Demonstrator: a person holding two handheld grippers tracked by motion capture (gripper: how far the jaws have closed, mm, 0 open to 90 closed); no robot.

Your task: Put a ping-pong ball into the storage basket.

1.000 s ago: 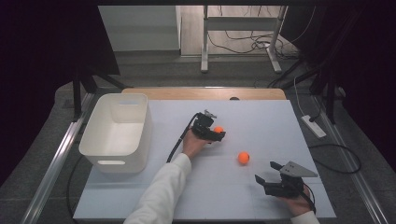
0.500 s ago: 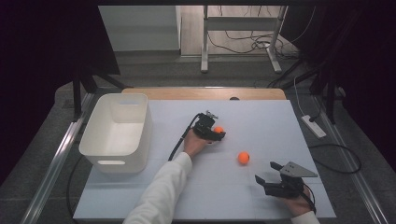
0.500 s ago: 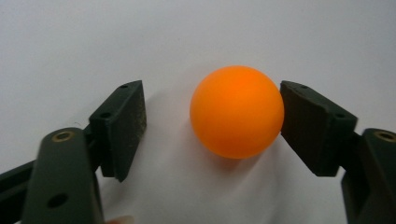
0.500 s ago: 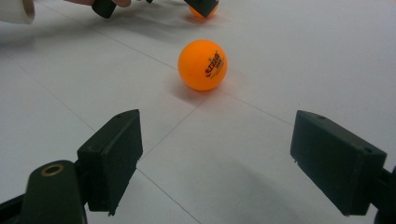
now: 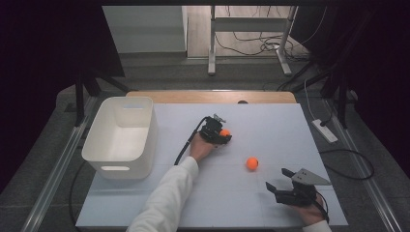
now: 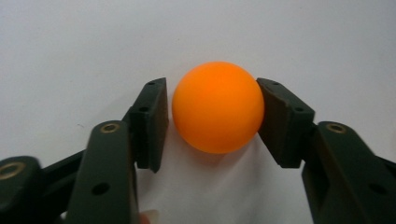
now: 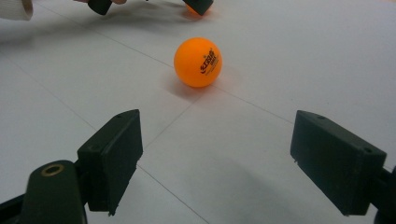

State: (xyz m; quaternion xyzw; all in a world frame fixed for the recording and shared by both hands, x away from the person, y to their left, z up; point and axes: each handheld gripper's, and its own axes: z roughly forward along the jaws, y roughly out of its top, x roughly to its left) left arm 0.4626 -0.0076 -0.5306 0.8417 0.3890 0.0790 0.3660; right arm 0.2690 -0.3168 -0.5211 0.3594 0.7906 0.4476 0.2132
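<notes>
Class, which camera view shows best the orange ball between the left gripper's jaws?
The left gripper view: the held ball sits large and central, both pads against it. The high view shows it as a small orange spot at the left gripper; the right gripper view shows an orange sliver.

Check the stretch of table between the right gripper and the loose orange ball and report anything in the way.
Nothing visible blocks it. The right gripper stands open, facing the loose orange ball across bare white table. The left gripper with its own ball sits farther off, beyond that path.
</notes>
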